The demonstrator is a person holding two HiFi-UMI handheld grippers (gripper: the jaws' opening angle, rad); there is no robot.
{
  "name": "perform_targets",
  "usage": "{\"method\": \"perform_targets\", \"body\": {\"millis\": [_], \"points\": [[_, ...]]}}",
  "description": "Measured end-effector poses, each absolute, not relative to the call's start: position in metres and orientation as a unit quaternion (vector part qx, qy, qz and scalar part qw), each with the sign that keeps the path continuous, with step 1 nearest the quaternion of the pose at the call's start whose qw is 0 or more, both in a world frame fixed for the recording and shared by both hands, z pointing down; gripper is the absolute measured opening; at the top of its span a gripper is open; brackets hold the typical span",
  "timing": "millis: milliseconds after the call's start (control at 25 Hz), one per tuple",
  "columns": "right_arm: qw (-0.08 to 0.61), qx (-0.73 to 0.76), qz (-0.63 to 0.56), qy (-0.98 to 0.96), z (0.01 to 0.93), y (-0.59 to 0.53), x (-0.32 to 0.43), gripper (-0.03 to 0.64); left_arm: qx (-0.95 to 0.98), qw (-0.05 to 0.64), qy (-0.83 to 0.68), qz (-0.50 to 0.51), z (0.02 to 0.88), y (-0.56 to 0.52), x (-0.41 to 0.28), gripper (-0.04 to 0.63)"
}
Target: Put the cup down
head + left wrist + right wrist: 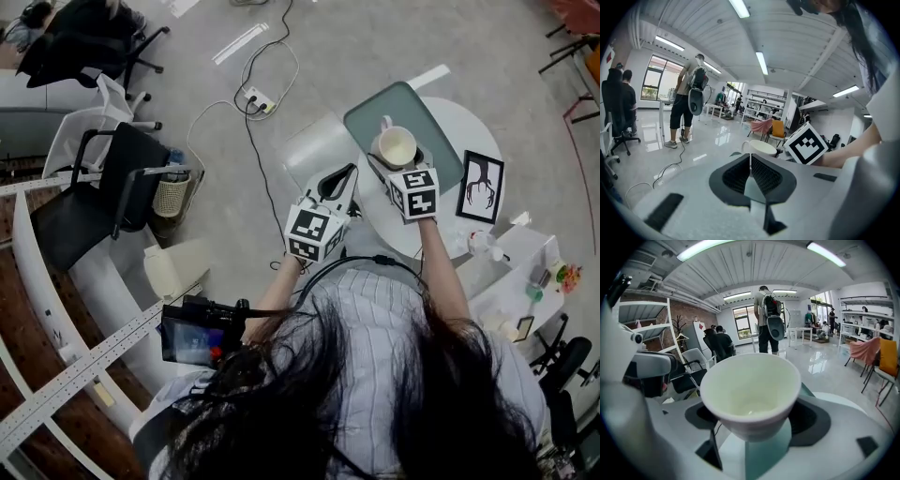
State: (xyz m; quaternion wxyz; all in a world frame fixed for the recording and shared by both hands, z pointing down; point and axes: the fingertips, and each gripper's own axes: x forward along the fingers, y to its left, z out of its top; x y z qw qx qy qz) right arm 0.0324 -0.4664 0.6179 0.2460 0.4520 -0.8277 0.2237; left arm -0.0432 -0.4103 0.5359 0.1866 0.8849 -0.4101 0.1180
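Observation:
A white cup with a handle is over the green tray on the round white table. My right gripper is shut on the cup's lower body. In the right gripper view the empty cup fills the middle, with the tray beneath it; I cannot tell whether its base touches the tray. My left gripper is shut and holds nothing, at the table's left edge beside the cup. In the left gripper view its jaws are pressed together, and the cup shows just beyond them.
A framed picture lies on the table right of the tray. A white cart stands nearer right. On the floor are a power strip with cable, chairs and a small bin at left.

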Motion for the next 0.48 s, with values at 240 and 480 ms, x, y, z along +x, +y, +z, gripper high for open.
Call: {"method": "perform_targets", "body": {"millis": [240,480], "points": [[0.272,0.453,0.233,-0.816,0.657,-0.500,0.038,0.408,0.884,0.204,-0.400,0.131,0.552,-0.428,-0.040,0.017],[0.292,0.468,0.243,-0.798,0.687,-0.517,0.049,0.408,0.883,0.217,-0.394,0.136,0.563,-0.445,-0.036,0.018]]}}
